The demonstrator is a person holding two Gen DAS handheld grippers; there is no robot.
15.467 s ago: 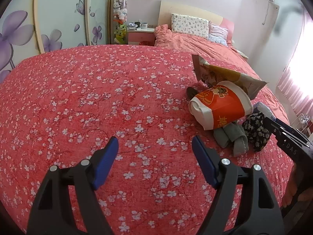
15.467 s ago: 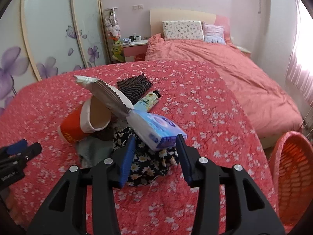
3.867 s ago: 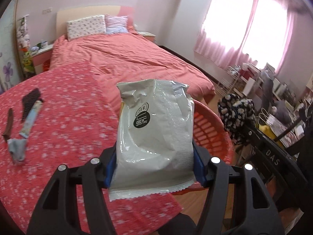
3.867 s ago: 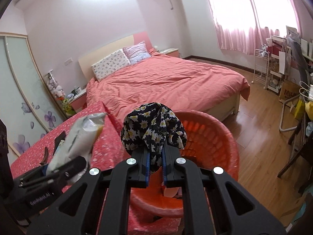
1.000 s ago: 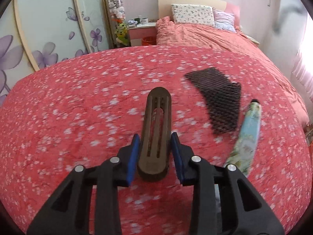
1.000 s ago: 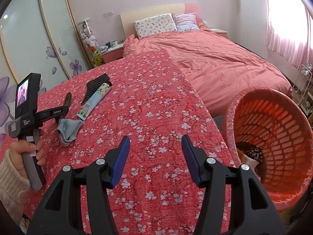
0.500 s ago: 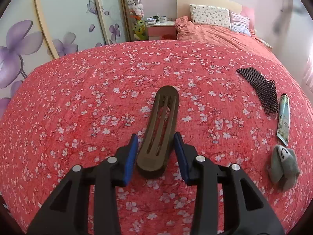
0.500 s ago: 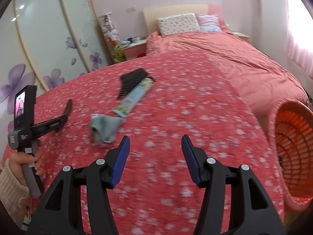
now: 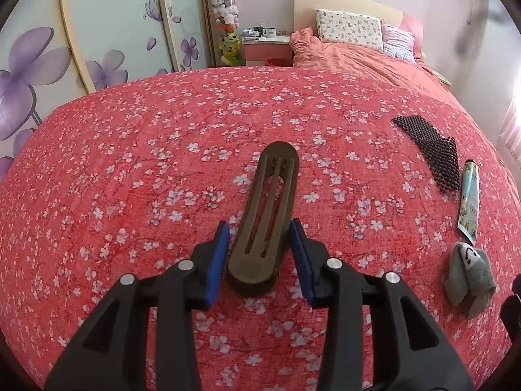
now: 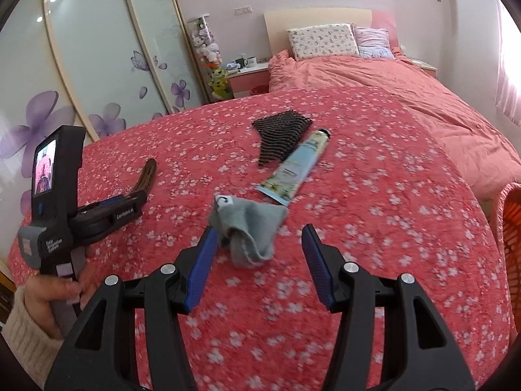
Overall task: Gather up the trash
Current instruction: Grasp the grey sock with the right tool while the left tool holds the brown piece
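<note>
left gripper (image 9: 259,254) sits low over the bench (image 9: 130,169), which has a red flowered cloth on it, with a brown slotted hair clip (image 9: 265,218) between its blue pads. there are gaps on both sides, so the pads are off the clip and it looks to be lying on the cloth, not held. the last two opening readings barely differ, so i won't call the jaws moving. right gripper (image 10: 259,265) stands apart and empty, pointed down at a crumpled grey sock (image 10: 249,228) just ahead, nearer its left pad; the view is motion-blurred. beyond the sock lies a pale blue tube (image 10: 294,169), touching or nearly touching it, and past that a black mesh piece (image 10: 280,132). the orange basket (image 10: 511,224) is far off to the right gripper's right, only its rim showing. risks, as i judge them: the right gripper closing off-centre could catch only a fold so the sock slips free on the way to the basket, or pinch the cloth and drag it, shifting the tube. the left gripper pulling back could nudge the clip. the two grippers are near each other, so a sideways reach could knock them together. whether clip or sock counts as trash is unclear.
</note>
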